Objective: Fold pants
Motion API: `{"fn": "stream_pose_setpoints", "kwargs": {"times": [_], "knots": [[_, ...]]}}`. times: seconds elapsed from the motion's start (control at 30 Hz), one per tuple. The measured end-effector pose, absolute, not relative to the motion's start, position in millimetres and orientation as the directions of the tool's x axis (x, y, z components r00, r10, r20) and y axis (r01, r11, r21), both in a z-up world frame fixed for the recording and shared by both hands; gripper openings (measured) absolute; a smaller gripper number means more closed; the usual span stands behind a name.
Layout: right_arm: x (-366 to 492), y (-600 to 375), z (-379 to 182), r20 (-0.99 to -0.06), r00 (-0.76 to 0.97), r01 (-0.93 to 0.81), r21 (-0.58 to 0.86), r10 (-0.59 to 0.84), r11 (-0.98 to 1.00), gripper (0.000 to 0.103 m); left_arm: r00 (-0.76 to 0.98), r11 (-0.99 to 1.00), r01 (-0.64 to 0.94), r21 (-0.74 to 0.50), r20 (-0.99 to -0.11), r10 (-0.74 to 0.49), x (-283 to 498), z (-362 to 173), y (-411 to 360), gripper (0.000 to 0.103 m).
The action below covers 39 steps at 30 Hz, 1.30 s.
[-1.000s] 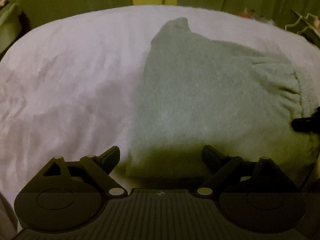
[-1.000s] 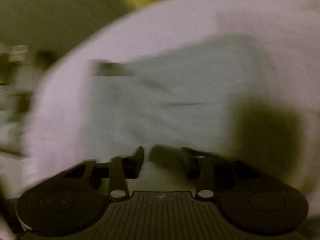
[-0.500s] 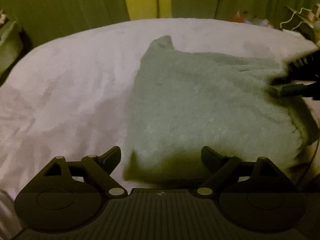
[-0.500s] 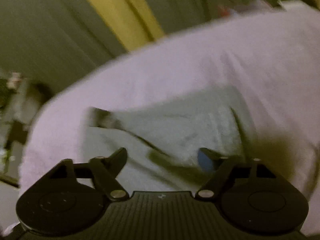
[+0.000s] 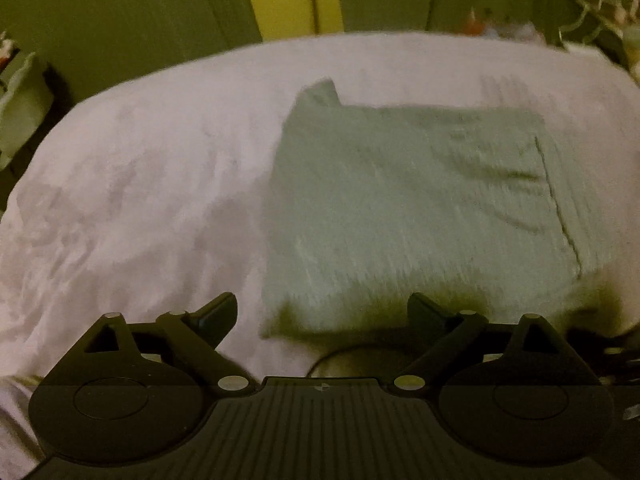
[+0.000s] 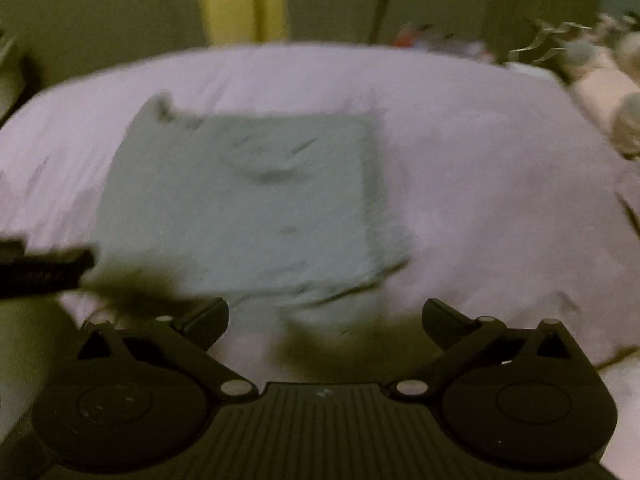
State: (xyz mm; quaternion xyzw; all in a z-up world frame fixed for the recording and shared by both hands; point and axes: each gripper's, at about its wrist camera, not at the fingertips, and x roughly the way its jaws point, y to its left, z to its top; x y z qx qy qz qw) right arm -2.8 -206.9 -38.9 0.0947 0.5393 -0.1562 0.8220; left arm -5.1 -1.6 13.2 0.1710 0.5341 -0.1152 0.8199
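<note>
The pants (image 6: 244, 200) lay folded into a squarish stack in the middle of the bed (image 6: 500, 208), one corner poking out at the far left. Our right gripper (image 6: 325, 316), near the stack's front edge, was opening with nothing between its jaws; our left gripper (image 5: 322, 312) stood spread and empty. We judged little remained beyond tidying.

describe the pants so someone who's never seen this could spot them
A pale lilac sheet covers the bed. On it lies one folded, roughly square, grey-green fuzzy bundle: the pants. It is the only darker patch on the sheet, with one small corner poking up at its far edge.
</note>
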Motion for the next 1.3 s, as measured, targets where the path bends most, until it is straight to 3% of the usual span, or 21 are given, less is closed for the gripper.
{"fn": "stream_pose_setpoints", "kwargs": {"times": [0.2, 0.43, 0.77, 1.3], "knots": [[25.8, -161.8, -43.3, -0.922, 0.376, 0.29, 0.02, -0.095, 0.957, 0.103, 0.372, 0.934, 0.329, 0.142, -0.928, 0.011, -5.3, 19.5, 3.1, 0.096], [48.2, -152.0, -43.4, -0.923, 0.316, 0.347, -0.103, -0.22, 0.932, 0.103, 0.396, 0.957, 0.245, 0.158, -0.917, 0.05, 0.3, 25.3, 12.9, 0.096], [62.2, -171.0, -62.3, -0.951, 0.231, 0.465, -0.076, -0.204, 0.882, 0.103, 0.36, 0.952, 0.254, 0.168, -0.93, 0.069, 6.8, 15.8, 15.9, 0.096], [61.9, -174.8, -71.7, -0.966, 0.188, 0.468, -0.073, -0.18, 0.881, 0.103, 0.334, 0.948, 0.274, 0.165, -0.94, 0.067, 8.6, 10.2, 12.2, 0.096]]}}
